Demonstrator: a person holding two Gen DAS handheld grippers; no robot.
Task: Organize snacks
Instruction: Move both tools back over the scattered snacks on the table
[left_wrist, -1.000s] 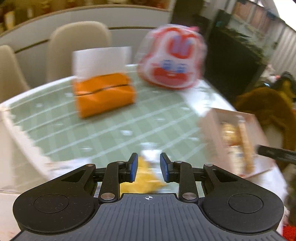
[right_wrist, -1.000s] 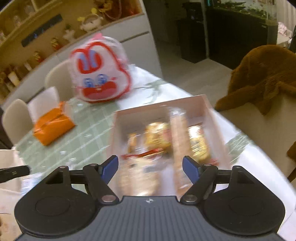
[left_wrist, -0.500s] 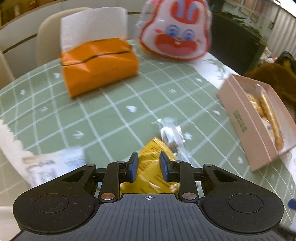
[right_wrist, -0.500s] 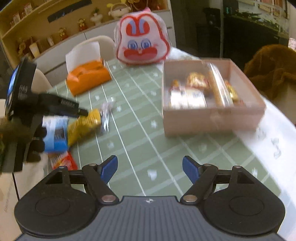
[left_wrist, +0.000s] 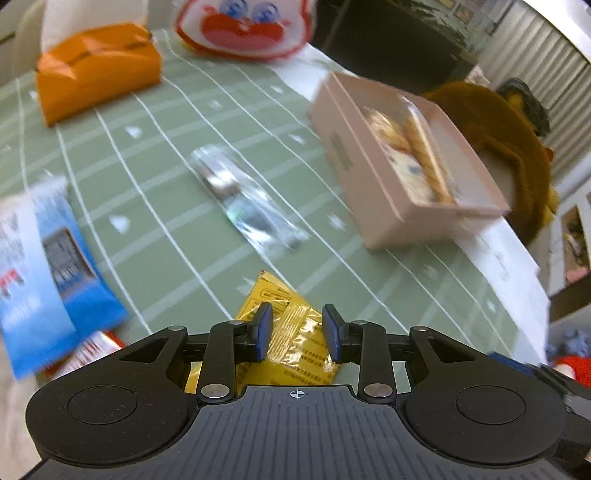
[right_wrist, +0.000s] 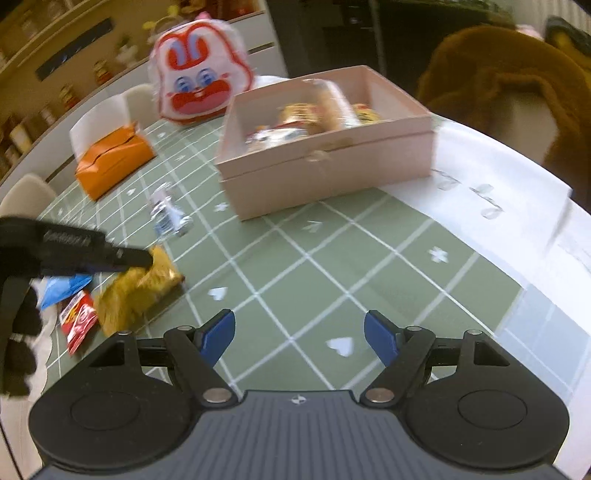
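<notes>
The yellow packet (left_wrist: 291, 332) lies on the near green cloth (left_wrist: 177, 206), between the left gripper's (left_wrist: 297, 326) narrow jaws, which have just been opening, pads not pressing it. The clear packet (left_wrist: 247, 199) lies beyond; the pink box (right_wrist: 328, 162) sits far right. The right gripper (right_wrist: 299, 334) hangs wide and empty.

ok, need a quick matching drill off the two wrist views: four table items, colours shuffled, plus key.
Items:
1. tissue pouch
2. snack box
3. packet by the left gripper
4. rabbit-face bag

Colours:
A. pink
B. red and white
C. orange
D. yellow

Pairs: 1-C, 2-A, 3-D, 4-B
</notes>
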